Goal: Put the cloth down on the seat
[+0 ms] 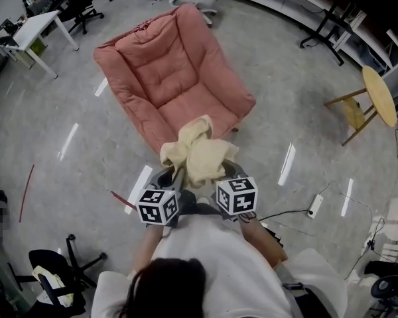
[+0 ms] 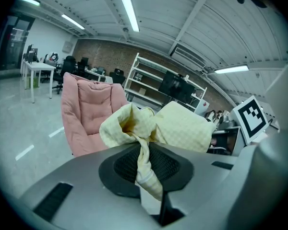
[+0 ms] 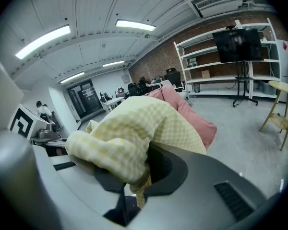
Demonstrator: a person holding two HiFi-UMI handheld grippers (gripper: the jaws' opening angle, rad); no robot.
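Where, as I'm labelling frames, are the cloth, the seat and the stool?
cloth point(image 1: 199, 152), head view, its bunched middle
seat point(image 1: 186, 101), head view, its bottom cushion
stool point(image 1: 379, 95), head view, its round top

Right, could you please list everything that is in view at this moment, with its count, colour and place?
seat: one, pink and padded, on the floor ahead of the person
cloth: one, pale yellow check, bunched up, gripped by both tongs near the seat's front edge
table: one, white, far left
side table: one, light wood with a round top, far right
power strip: one, white, on the floor at right
office chair: one, black, near left
shelving: at least one unit, white, by the brick wall
left tongs: one, grey, shut on the cloth
right tongs: one, grey, shut on the cloth
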